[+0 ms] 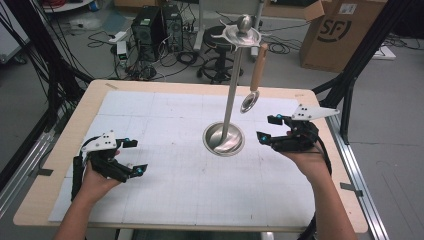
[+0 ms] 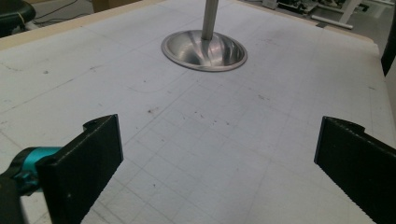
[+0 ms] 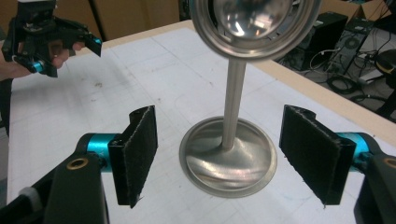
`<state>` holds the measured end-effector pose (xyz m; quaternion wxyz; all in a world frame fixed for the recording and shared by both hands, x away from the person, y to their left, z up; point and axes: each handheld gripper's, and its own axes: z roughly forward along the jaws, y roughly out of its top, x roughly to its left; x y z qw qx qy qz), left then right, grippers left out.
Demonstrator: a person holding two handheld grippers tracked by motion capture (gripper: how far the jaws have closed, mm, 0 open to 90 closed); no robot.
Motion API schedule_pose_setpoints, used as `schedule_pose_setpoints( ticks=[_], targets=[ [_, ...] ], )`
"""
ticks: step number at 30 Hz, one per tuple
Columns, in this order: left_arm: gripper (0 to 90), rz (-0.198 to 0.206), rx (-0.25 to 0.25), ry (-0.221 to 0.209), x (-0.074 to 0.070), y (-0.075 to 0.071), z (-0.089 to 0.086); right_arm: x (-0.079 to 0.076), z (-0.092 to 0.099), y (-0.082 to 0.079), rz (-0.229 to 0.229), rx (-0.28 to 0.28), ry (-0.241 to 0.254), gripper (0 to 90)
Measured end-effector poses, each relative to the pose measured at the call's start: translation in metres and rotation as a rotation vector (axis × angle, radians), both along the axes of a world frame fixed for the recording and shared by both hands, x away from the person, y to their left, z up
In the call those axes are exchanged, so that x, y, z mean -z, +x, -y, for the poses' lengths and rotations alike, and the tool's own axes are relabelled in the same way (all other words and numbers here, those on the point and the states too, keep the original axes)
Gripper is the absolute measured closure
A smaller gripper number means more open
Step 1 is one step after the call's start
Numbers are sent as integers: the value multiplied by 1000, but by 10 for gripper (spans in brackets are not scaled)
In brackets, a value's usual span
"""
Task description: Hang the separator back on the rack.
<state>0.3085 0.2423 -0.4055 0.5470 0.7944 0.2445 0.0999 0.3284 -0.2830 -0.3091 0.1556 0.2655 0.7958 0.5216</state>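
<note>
A steel stand rises from a round base on the white grid mat, and its pole ends in a hook ring with a ball on top. From the ring hangs a wooden-handled spoon, its metal bowl low. My right gripper is open just right of the base, below the spoon. In the right gripper view the jaws frame the pole, apart from it, with the spoon bowl close overhead. My left gripper rests open and empty at the mat's left.
The mat covers most of the wooden table. Behind the table stand a black stool, computer towers with cables, and a cardboard box. In the right gripper view the left gripper is at the far upper left.
</note>
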Motion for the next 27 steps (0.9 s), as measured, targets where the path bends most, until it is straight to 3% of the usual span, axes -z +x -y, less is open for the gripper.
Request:
schedule_pose_setpoints(
  ticks=[7,11,21,27],
  targets=[
    [17,-2,1,2,0,-1,0,17,2,-2,-23,9,-5,258],
    [17,-5,-1,-1,0,0,-1,37,3,-9,-29,14,3,250],
    [17,-8,3,0,1,0,0,67,3,-16,-56,27,26,228],
    [17,-10,4,3,2,1,0,85,3,-16,-92,42,28,202]
  ],
)
